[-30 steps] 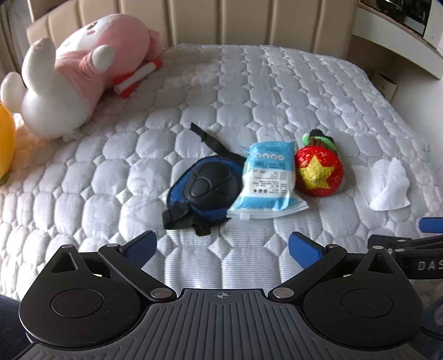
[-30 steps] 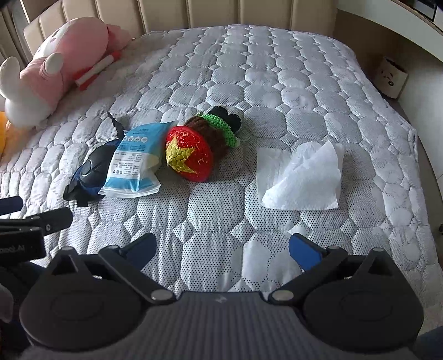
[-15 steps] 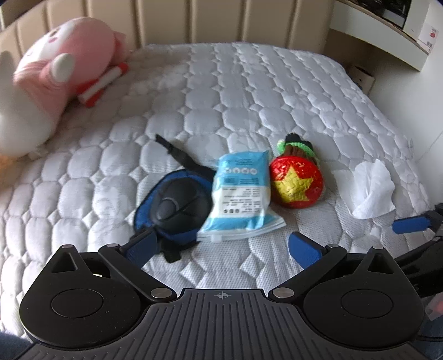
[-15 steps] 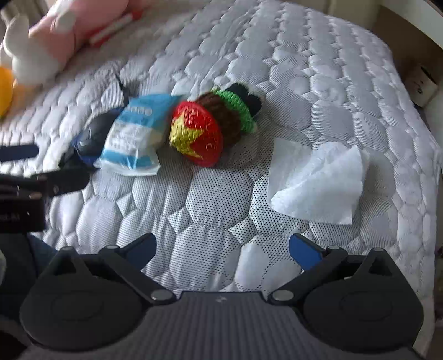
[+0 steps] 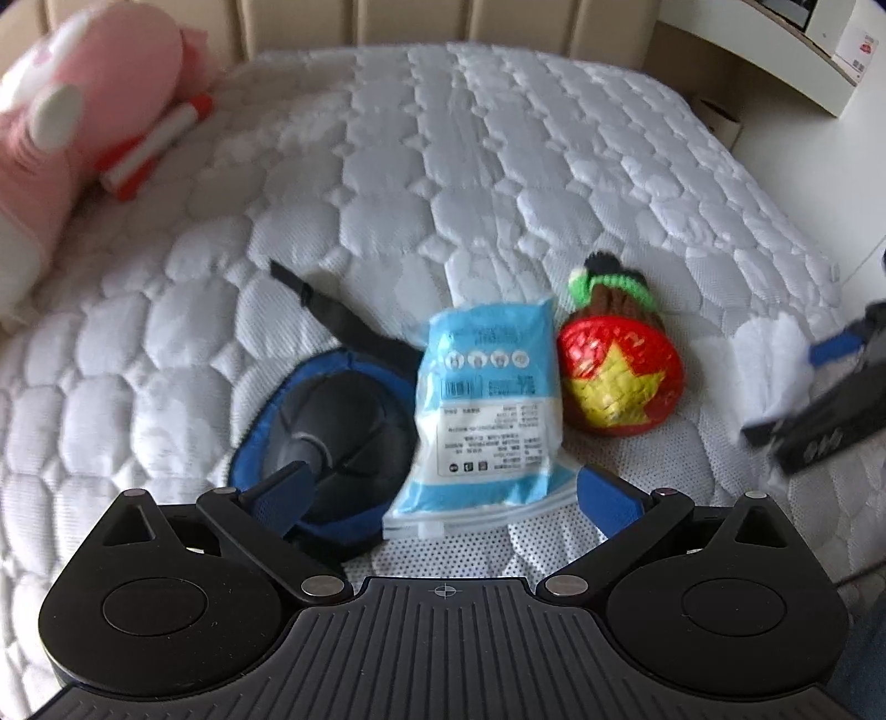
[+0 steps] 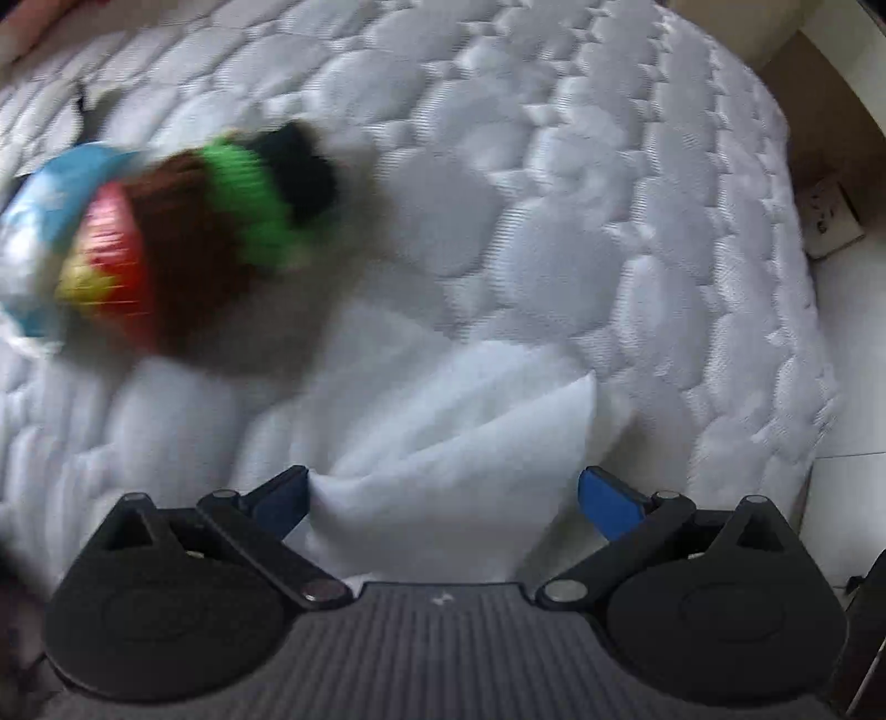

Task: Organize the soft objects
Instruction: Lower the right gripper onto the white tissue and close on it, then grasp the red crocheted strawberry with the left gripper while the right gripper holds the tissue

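On the quilted white bed lie a blue-and-black pad with a strap, a blue-and-white plastic packet and a red knitted toy with a yellow star, side by side. My left gripper is open, its fingers straddling the near end of the packet and the pad. My right gripper is open over a white tissue, which sits between its fingers. The knitted toy and packet show blurred at the left in the right wrist view. The right gripper shows blurred at the right edge in the left wrist view.
A large pink and white plush toy and a red-and-white marker-like object lie at the bed's far left by the padded headboard. The bed's right edge drops to a pale floor with a wall socket.
Both grippers have moved forward and down. The left has closed in on the packet and pad; the right has swung onto the tissue, which now lies between its fingers. The right view is blurred.
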A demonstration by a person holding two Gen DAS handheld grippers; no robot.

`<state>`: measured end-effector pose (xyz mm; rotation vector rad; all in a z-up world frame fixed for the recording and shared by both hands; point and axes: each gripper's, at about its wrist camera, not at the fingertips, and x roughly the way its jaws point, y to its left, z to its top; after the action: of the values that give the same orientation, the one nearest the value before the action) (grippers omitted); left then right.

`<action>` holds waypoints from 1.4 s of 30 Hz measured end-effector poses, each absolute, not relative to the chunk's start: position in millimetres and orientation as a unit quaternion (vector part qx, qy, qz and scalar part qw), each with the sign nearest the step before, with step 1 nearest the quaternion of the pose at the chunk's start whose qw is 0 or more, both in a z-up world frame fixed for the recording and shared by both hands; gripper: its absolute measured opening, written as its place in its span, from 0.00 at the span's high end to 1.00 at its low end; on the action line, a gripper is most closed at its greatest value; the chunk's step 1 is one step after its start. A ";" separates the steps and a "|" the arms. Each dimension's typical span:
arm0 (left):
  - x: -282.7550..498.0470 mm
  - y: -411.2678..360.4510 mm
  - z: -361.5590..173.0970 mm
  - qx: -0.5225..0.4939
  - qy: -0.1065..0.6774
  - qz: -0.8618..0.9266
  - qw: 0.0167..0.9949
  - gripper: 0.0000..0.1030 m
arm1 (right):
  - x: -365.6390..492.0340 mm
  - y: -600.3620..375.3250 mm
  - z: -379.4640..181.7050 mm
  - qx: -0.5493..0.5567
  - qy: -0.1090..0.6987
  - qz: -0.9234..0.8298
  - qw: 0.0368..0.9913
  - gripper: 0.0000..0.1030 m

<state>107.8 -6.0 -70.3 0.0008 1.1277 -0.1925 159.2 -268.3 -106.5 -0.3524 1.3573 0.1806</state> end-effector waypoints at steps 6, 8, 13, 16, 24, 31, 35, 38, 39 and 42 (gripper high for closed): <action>105.8 -1.4 -94.8 -0.009 0.532 -0.086 0.842 0.00 | 167.1 -299.7 -130.8 -0.081 0.638 0.078 0.762 0.00; 104.4 -4.5 -92.3 0.003 0.524 -0.094 0.847 0.00 | 168.3 -302.0 -134.2 -0.068 0.640 0.076 0.761 0.00; 101.7 -13.8 -109.3 0.051 0.564 -0.075 0.821 0.00 | 158.2 -305.6 -140.2 -0.055 0.631 0.071 0.771 0.00; 94.0 -13.6 -100.6 0.043 0.539 -0.104 0.834 0.00 | 149.6 -304.5 -139.7 -0.060 0.622 0.066 0.778 0.00; 86.1 11.9 -52.5 -0.049 0.445 -0.159 0.880 0.00 | 125.4 -273.5 -119.9 -0.193 0.533 0.068 0.821 0.11; 76.1 -21.8 -53.3 -0.091 0.440 -0.317 0.836 0.00 | 142.8 -291.8 -97.7 -0.066 0.520 0.097 0.846 0.89; 89.9 -40.0 -72.9 -0.075 0.462 -0.329 0.820 0.00 | 146.4 -303.8 -68.6 0.032 0.488 0.112 0.865 0.89; 102.6 -41.2 -91.6 -0.054 0.488 -0.287 0.822 0.00 | 156.2 -288.0 -43.2 0.076 0.459 0.141 0.874 0.89; 105.7 -36.5 -93.0 -0.041 0.492 -0.270 0.827 0.00 | 161.8 -284.7 -36.2 0.101 0.454 0.158 0.871 0.89; 113.9 -17.9 -91.4 -0.009 0.501 -0.218 0.838 0.00 | 173.1 -273.7 -30.1 0.190 0.463 0.210 0.840 0.89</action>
<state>113.9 -17.9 -91.4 -0.0201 1.0597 -0.4618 173.1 -273.7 -30.1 0.4011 0.9785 0.4442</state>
